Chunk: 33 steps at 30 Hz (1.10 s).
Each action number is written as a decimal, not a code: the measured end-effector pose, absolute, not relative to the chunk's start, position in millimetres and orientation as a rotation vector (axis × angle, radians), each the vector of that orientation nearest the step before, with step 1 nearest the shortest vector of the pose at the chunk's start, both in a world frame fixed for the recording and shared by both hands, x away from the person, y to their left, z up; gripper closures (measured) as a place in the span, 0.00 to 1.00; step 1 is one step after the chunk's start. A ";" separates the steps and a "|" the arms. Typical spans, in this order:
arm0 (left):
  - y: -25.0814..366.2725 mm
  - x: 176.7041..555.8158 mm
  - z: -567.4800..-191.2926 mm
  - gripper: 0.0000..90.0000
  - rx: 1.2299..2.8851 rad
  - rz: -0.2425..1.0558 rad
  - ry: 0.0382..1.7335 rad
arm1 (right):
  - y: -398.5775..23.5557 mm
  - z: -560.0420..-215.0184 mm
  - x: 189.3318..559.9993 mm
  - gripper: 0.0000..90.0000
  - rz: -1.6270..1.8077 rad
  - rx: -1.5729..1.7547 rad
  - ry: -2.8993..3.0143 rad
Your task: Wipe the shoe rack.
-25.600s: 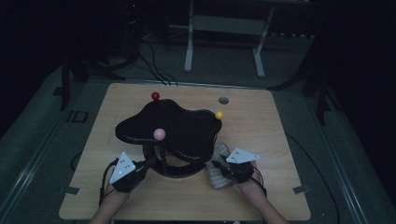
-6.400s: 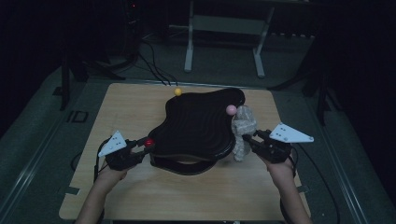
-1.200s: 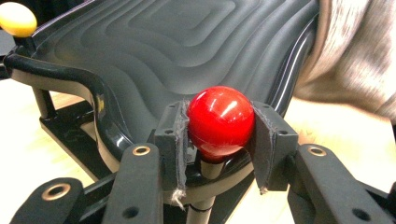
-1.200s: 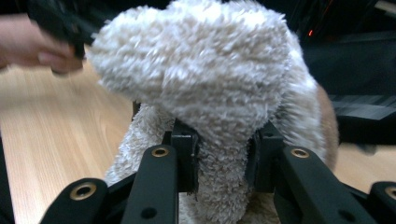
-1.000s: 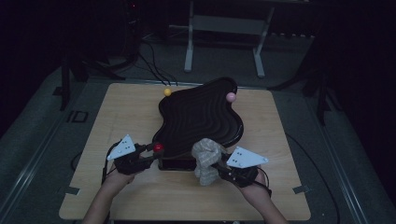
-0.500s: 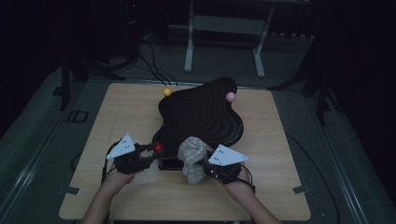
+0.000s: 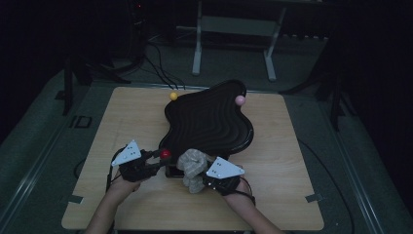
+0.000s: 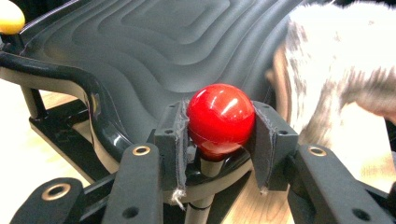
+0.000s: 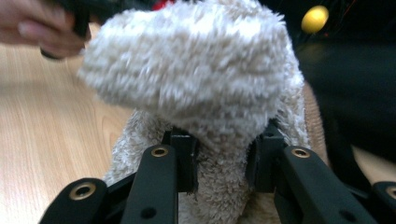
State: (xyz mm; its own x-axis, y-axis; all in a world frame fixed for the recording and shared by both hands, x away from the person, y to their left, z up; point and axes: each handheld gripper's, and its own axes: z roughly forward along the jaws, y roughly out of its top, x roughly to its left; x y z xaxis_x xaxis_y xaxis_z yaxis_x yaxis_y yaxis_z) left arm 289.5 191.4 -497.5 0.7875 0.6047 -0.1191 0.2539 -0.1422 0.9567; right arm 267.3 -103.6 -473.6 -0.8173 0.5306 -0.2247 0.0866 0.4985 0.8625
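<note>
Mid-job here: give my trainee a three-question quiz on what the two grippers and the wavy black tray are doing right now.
1. True or false: the left gripper is shut on the glossy red ball knob.
2. What does the right gripper hold? A) yellow ball knob B) fluffy beige cloth C) pink ball knob
3. Which ball knob sits at the far right edge of the wavy black plastic tray in the high view?

Key: 1 true. 2 B, the fluffy beige cloth. 3 the pink ball knob.

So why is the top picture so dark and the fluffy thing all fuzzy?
High view: dim room, only the table lit. Left gripper view: red ball sharp with bright glare spots, fluffy cloth smeared. Right gripper view: cloth close and blurred, yellow ball out of focus.
</note>
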 end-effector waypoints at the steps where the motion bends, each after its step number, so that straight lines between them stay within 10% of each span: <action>1: 191.5 289.6 -497.9 0.66 1.722 0.345 0.677 | -102.0 -478.6 269.0 0.76 1.270 0.526 2.293; 18: 191.6 289.8 -497.9 0.66 1.728 0.346 0.672 | -90.9 -486.8 255.8 0.76 1.264 0.462 2.417; 33: 191.5 289.5 -498.1 0.66 1.728 0.347 0.673 | -195.9 -436.4 222.9 0.76 1.375 0.685 2.241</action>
